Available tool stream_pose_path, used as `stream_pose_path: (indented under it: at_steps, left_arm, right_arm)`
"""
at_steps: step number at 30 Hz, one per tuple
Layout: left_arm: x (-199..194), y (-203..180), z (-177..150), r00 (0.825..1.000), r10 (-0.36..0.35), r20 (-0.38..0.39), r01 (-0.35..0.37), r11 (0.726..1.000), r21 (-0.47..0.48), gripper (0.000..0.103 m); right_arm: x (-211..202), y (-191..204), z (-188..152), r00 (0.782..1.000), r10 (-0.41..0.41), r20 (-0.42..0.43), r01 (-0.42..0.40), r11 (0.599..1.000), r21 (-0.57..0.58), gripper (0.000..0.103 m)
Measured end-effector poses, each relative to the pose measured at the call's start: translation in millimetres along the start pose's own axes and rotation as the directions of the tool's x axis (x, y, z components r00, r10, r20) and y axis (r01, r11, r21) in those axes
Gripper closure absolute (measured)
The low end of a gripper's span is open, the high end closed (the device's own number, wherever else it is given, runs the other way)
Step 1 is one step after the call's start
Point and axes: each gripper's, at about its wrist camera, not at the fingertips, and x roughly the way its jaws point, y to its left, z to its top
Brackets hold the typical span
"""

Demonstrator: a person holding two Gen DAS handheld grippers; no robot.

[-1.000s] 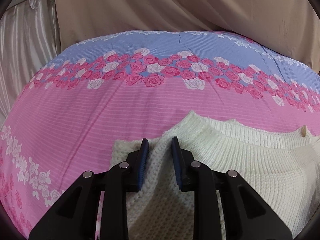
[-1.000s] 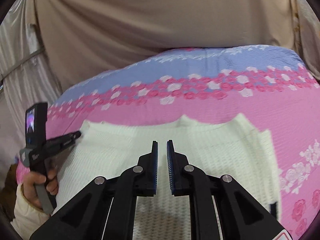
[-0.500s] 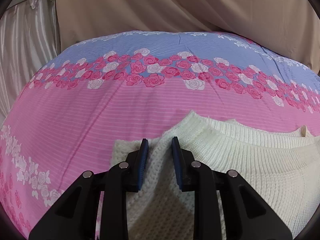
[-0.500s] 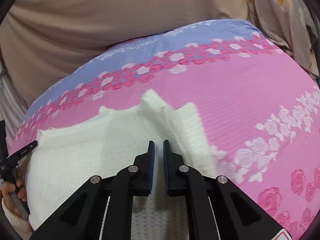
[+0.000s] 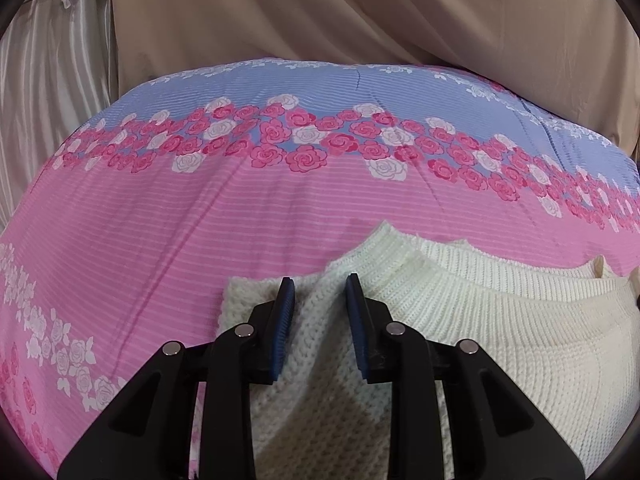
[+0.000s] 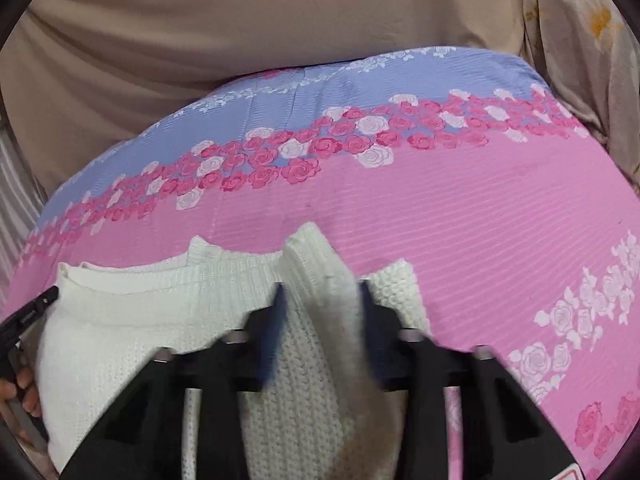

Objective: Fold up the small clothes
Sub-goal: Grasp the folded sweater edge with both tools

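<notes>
The cream knit sweater (image 5: pixel 500 332) lies on the bed's pink floral sheet (image 5: pixel 200 232), with bare sheet beyond its far edge. The left hand-held gripper (image 5: pixel 320 304) is spread over a folded edge. The right hand-held gripper (image 6: pixel 320 312), blurred, is spread around a raised fold.

My right gripper (image 6: pixel 320 296) is smeared with motion blur, so I cannot tell whether its fingers touch the white sweater (image 6: pixel 160 320). My left hand (image 6: pixel 20 392) is cut off at the frame's left edge. The sweater's lower part lies hidden under my left gripper (image 5: pixel 320 292).
</notes>
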Motion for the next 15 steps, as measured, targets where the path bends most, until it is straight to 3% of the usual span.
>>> stream_pose_path:
  at_steps: [2, 5, 10, 12, 13, 15]
  left_arm:
    - [0, 0, 0, 1.0, -0.002, 0.0, 0.002, 1.0, -0.005, 0.077]
    - [1, -2, 0, 1.0, 0.008, 0.003, -0.008, 1.0, 0.004, 0.076]
    - [1, -2, 0, 1.0, 0.015, 0.007, -0.015, 1.0, 0.009, 0.075]
    - [-3, 2, -1, 1.0, -0.007, 0.004, 0.007, 1.0, 0.0, 0.072]
    - [-10, 5, -3, 0.999, -0.033, 0.002, 0.033, 0.999, -0.014, 0.068]
    - [-29, 12, -11, 0.997, -0.079, 0.018, 0.08, 0.996, -0.044, 0.058]
  right_arm:
    - [-14, -14, 2, 0.998, -0.026, 0.062, 0.023, 0.999, 0.048, 0.096]
    - [10, -35, -3, 0.999, -0.023, -0.025, 0.026, 0.993, 0.113, 0.097]
    - [8, -21, -1, 0.997, -0.077, -0.018, 0.078, 0.996, 0.053, 0.091]
    - [-13, -14, -4, 0.996, -0.083, 0.024, 0.081, 0.994, 0.074, 0.085]
    - [-30, -6, -7, 0.996, -0.063, 0.071, 0.058, 0.996, 0.073, 0.078]
    - [-54, 12, -14, 0.995, -0.011, 0.1, 0.007, 0.999, 0.043, 0.076]
